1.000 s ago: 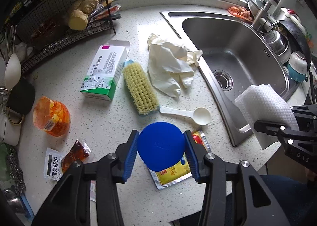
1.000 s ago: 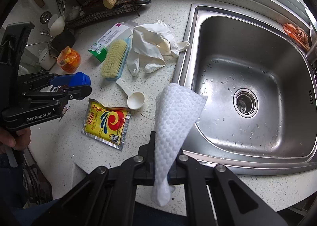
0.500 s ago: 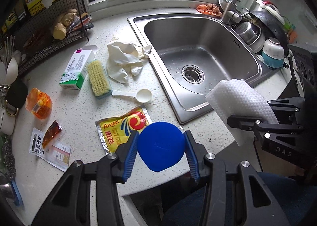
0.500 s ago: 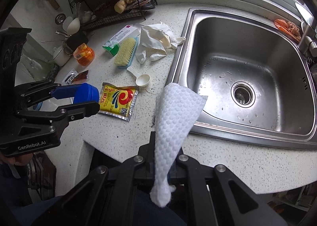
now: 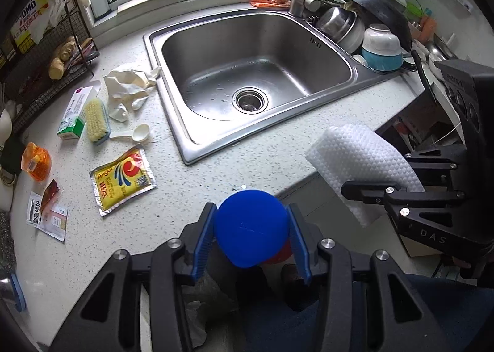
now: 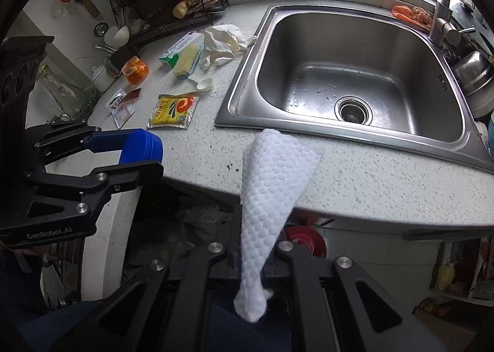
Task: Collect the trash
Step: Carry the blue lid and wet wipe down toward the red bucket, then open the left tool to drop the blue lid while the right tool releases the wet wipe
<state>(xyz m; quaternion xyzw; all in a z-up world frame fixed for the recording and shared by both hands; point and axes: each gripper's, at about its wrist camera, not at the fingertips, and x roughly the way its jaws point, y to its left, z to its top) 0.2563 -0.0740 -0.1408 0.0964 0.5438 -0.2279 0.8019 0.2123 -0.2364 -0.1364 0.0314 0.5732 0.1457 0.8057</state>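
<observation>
My left gripper [image 5: 251, 237] is shut on a round blue lid [image 5: 251, 227], its blue pads pressing both sides; the right wrist view shows the same lid [image 6: 142, 146] edge-on. My right gripper [image 6: 251, 262] is shut on a white dimpled paper towel [image 6: 274, 185], which stands up from the jaws; that towel [image 5: 361, 163] also shows at the right of the left wrist view. Both grippers hang past the counter's front edge. On the speckled counter [image 5: 197, 185] lie a yellow sachet [image 5: 122, 179], crumpled white gloves [image 5: 126, 89] and small wrappers [image 5: 46, 210].
A steel sink [image 5: 247, 74] fills the middle, with stacked dishes [image 5: 370, 40] to its right. A brush [image 5: 95, 120], a green-white box [image 5: 74, 114], a white scoop [image 5: 136, 134] and an orange bottle [image 5: 35, 160] lie left. Below the counter sit a red item [image 6: 305, 240] and crumpled material [image 6: 200, 219].
Both grippers have drawn back from the countertop toward and past its front edge, still holding the lid and the towel. The sink and clutter now look farther away.
</observation>
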